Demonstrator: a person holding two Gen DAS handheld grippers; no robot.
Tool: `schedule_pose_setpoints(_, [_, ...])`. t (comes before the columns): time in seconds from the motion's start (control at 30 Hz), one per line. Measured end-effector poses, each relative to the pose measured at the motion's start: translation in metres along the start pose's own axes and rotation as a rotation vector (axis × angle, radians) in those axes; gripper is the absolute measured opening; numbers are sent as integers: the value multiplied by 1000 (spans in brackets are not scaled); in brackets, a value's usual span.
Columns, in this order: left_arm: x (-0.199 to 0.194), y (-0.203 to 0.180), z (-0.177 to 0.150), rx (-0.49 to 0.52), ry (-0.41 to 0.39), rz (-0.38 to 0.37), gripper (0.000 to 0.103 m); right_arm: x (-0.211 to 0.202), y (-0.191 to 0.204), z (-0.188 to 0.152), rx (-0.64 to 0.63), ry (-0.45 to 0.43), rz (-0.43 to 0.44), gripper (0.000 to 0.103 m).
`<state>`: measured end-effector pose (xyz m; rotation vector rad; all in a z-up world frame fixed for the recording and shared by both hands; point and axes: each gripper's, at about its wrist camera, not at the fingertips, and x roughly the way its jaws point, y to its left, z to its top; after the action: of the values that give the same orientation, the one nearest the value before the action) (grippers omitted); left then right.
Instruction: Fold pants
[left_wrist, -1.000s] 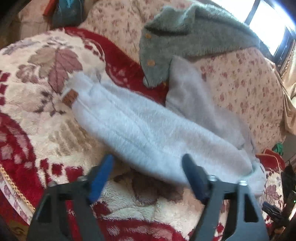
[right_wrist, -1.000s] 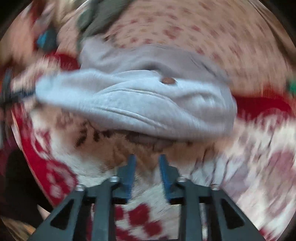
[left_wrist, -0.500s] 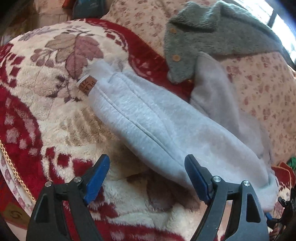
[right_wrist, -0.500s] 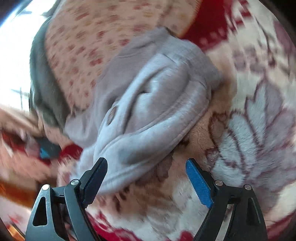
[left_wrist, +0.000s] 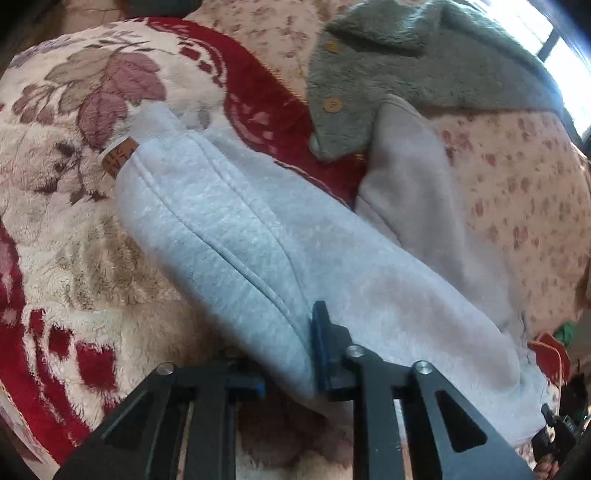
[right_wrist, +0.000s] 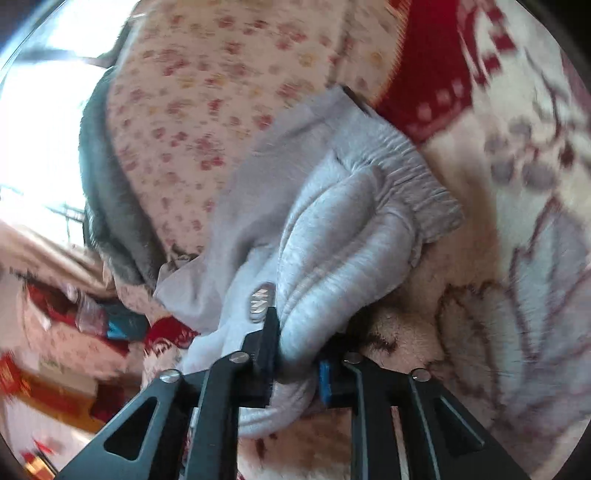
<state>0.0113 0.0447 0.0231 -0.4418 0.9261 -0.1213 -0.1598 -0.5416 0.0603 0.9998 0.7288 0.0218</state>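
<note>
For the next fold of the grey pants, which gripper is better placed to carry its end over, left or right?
Probably the right gripper: its jaws are closing on the pants near the elastic waistband, a free end. The left gripper pinches the long edge mid-leg, better for anchoring.

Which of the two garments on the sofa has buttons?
The fuzzy grey-green cardigan lying higher on the sofa back; its round buttons show, while the pale grey pants have only a small brown tag.
</note>
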Motion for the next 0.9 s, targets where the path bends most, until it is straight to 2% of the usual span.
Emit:
schedule_pose_setpoints(0.1, [-19,1,-5,24,-19,-45,14,-20,15,-10,-73,11,-7,16])
schedule_pose_setpoints(0.23, [-54,2,-15,67,-47,-96,13,-50,20,-27,-101,27,-8,16])
schedule_pose_setpoints(0.4, [-77,17,-33,88,-44,-106,13,-81,13,-58,-108,64,-19,16])
schedule_pose_setpoints(0.5, [-70,31,-50,95,-10,-84,14,-82,3,-72,-117,88,-55,16])
schedule_pose_setpoints(0.6, [-59,48,-62,28,29,-68,28,-65,-11,-85,-142,125,-173,17])
schedule_pose_setpoints(0.63, [-60,55,-62,-1,24,-69,37,-61,-16,-86,-134,136,-185,18])
schedule_pose_setpoints(0.73, [-77,71,-54,-65,-73,-62,69,-59,-19,-84,-142,162,-213,25])
schedule_pose_setpoints(0.77, [-79,74,-51,-74,-87,-51,73,-60,-20,-81,-138,167,-213,31])
schedule_pose_setpoints(0.8, [-80,79,-47,-89,-95,-36,73,-63,-20,-77,-135,168,-218,38])
schedule_pose_setpoints(0.9, [-73,91,-38,-130,-71,-13,73,-71,-23,-68,-125,147,-232,51])
